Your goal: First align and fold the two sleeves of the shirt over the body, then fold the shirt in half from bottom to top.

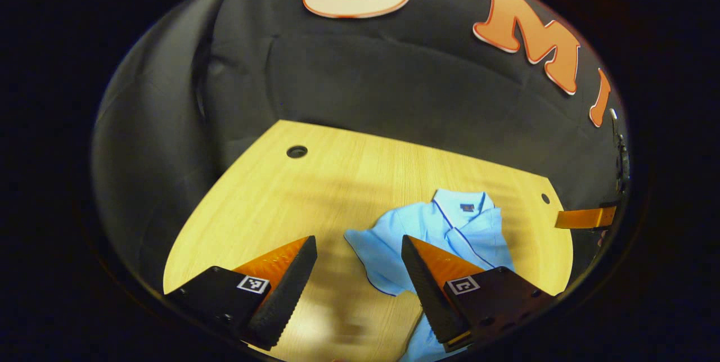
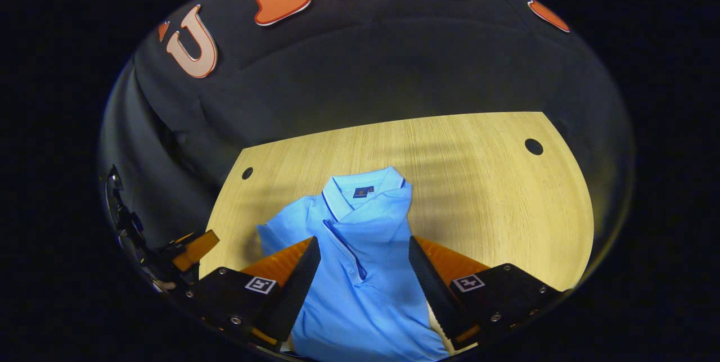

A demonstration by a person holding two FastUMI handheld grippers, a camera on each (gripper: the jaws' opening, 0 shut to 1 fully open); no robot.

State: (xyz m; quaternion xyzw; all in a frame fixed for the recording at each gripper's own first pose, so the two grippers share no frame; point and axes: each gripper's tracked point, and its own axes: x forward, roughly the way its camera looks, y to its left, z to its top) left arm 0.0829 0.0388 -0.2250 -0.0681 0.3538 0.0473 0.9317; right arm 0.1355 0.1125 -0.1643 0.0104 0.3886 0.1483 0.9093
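On the wooden counter [image 2: 495,193] lies the blue shirt [image 2: 360,272], flat, with its collar [image 2: 363,188] at the far end. Your right tongs [image 2: 364,277] hang right over it. They are wide open and hold nothing. The shirt's body runs up between the two fingers toward twelve o'clock, so its long line goes the same way your right tongs point. One sleeve [image 2: 284,232] sticks out at about ten o'clock from those tongs, and it looks partly bunched. The other sleeve seems to be folded in already, though you cannot tell for sure from here.

Your left tongs [image 1: 359,272] are open too, with nothing in them. They sit over bare wood, off to the side of the shirt [image 1: 444,232]. From them the shirt lies at about two o'clock, and the loose sleeve [image 1: 374,255] is the part closest to them, just past the right-hand finger.

So the left tongs look like the better pick for that sleeve. You would likely swing them toward two o'clock, pinch the sleeve edge, and lay it across the body. The bottom-to-top fold is not yet done.
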